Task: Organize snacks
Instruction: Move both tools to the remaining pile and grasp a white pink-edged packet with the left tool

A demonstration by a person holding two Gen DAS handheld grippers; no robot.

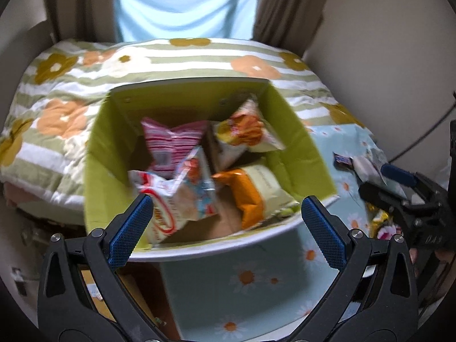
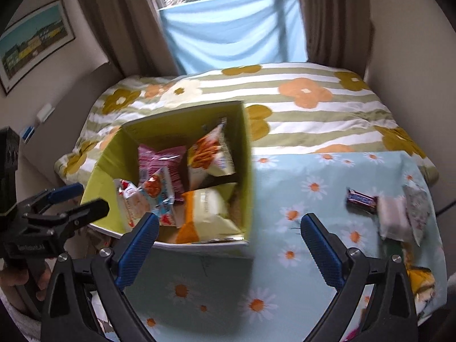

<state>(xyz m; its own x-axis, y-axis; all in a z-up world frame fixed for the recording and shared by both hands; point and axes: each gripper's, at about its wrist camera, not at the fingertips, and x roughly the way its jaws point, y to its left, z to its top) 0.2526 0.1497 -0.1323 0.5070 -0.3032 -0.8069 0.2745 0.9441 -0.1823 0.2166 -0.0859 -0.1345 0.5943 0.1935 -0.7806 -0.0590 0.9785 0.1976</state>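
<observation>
At the bottom of the left wrist view, the left gripper [image 1: 226, 222] is seen with its blue pads [image 1: 129, 230] spread wide apart, and nothing is held between them. In the right wrist view, the right gripper [image 2: 229, 242] is spread wide too and is empty.

Under both grippers, a light blue cloth with daisies [image 2: 256, 285] is laid out. In the middle of the left wrist view, a green box [image 1: 299, 142] is stood on that cloth, and the snacks are kept inside it. An orange and cream bag [image 1: 256, 193] is seen at the near right of the box. A red and white bag [image 1: 171, 199] is leaned beside it on the left. Behind them, a pink striped bag [image 1: 173, 142] and a yellow chip bag [image 1: 245, 131] are stood up.

At the right of the right wrist view, more snacks are left out on the cloth: a dark candy bar [image 2: 361, 199], a white packet [image 2: 394, 221] and a yellow packet [image 2: 421, 279] lower down.

Farther back, a striped flower blanket [image 2: 313, 105] is spread. At the top, brown curtains [image 2: 336, 14] are hung by a blue sheet [image 2: 233, 34].
</observation>
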